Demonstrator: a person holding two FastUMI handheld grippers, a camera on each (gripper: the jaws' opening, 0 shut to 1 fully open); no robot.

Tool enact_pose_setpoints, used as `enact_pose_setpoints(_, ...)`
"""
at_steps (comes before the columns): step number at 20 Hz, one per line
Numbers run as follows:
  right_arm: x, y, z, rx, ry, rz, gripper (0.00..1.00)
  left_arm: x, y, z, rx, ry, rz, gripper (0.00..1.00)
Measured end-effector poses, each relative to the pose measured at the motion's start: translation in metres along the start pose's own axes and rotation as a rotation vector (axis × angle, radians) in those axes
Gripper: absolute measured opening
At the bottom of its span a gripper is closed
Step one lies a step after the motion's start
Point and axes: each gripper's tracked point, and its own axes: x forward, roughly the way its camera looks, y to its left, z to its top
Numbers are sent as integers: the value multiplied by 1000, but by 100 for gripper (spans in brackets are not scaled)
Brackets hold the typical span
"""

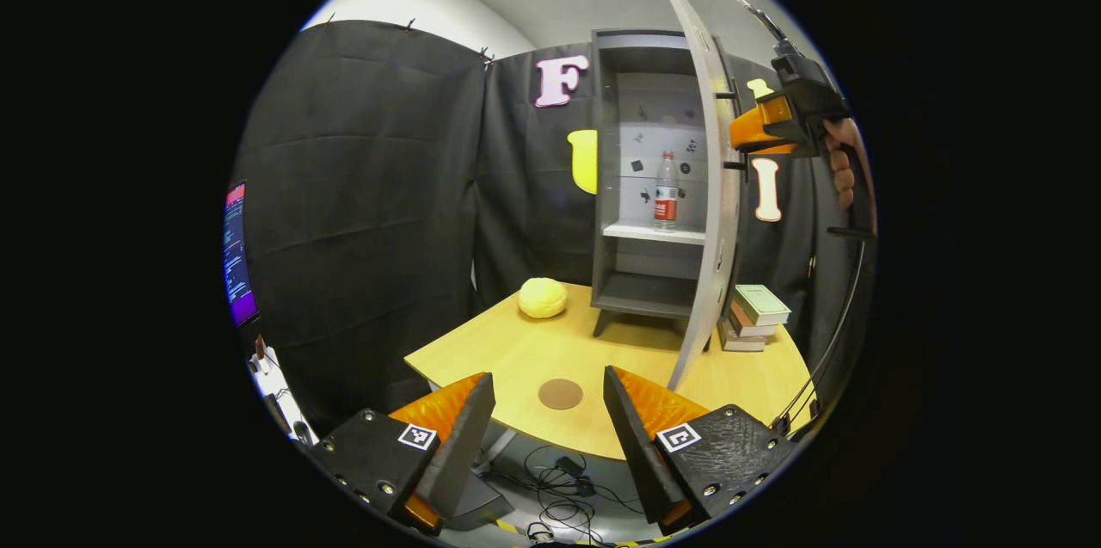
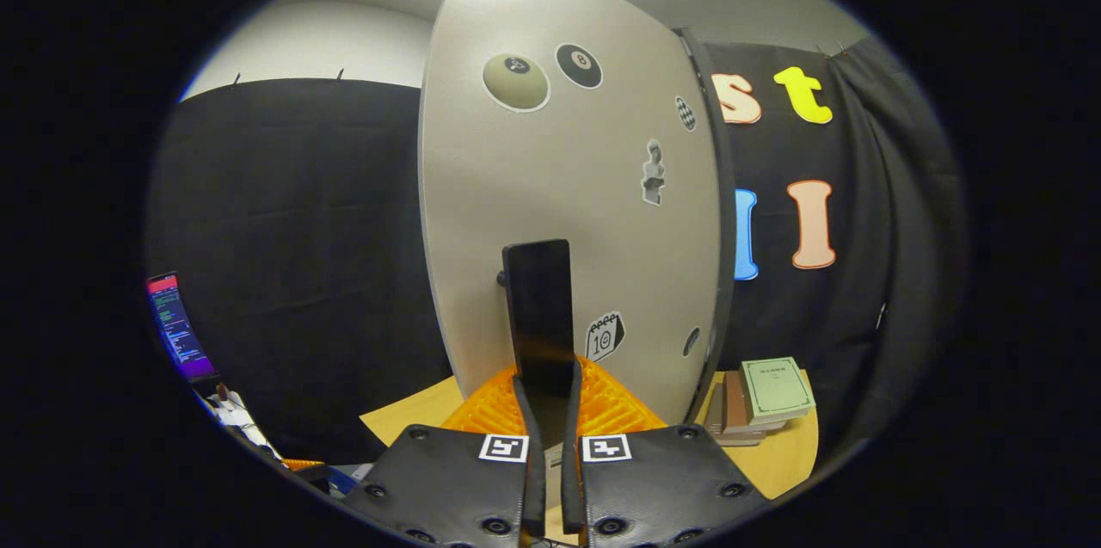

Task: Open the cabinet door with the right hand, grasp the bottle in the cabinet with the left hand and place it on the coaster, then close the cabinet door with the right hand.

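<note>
Two fisheye views record one moment. Left gripper view, from left to right: a lit screen (image 1: 238, 254) at the far left edge; the left hand-held gripper (image 1: 549, 410) low in the foreground with its fingers spread wide apart and nothing between them; beyond it the wooden worktop (image 1: 516, 350), carrying a yellow rounded object (image 1: 543, 298) near the back and a round brown coaster (image 1: 560, 394) close to the front edge, seen in the gap between the fingers. Behind stands the grey cabinet (image 1: 606, 187), its interior exposed. The bottle (image 1: 666, 192) stands upright on the white middle shelf (image 1: 645, 231), long axis vertical, cap pointing up, well apart from the coaster. The cabinet door (image 1: 714, 187) is swung open, seen nearly edge-on. Further right, the right hand-held gripper (image 1: 738, 129), held by a hand (image 1: 845, 161), meets the door at its handle. A stack of books (image 1: 754, 317) lies on the worktop by the door's foot.

Right gripper view: the door's outer face (image 2: 568, 187) carries stickers, and the right hand-held gripper's fingers are drawn together, clamped on the dark vertical handle (image 2: 538, 316). The books (image 2: 761, 397) lie at lower right.
</note>
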Motion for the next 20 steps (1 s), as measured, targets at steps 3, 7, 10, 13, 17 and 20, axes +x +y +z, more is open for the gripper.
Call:
enact_pose_setpoints(3, -12, -15, -1, 5, -4, -62, 9, 6, -19, 5, 11, -10, -50, 74)
enact_pose_setpoints(7, -20, -37, -1, 20, -24, -174, 8, 25, -45, 11, 33, -22, -127, 75)
enact_pose_setpoints(10, -22, -55, 0, -16, -30, -279, 8, 49, -63, 17, 61, -24, -187, 75)
enact_pose_setpoints(13, -30, -60, 0, 29, -28, -320, 7, 71, -82, 18, 92, -5, -251, 75)
enact_pose_setpoints(17, -30, -63, 2, -2, -26, -330, 7, 98, -106, 29, 109, -14, -364, 75)
enact_pose_setpoints(20, -32, -64, -1, 32, -21, -350, 7, 124, -106, 35, 77, -9, -444, 75)
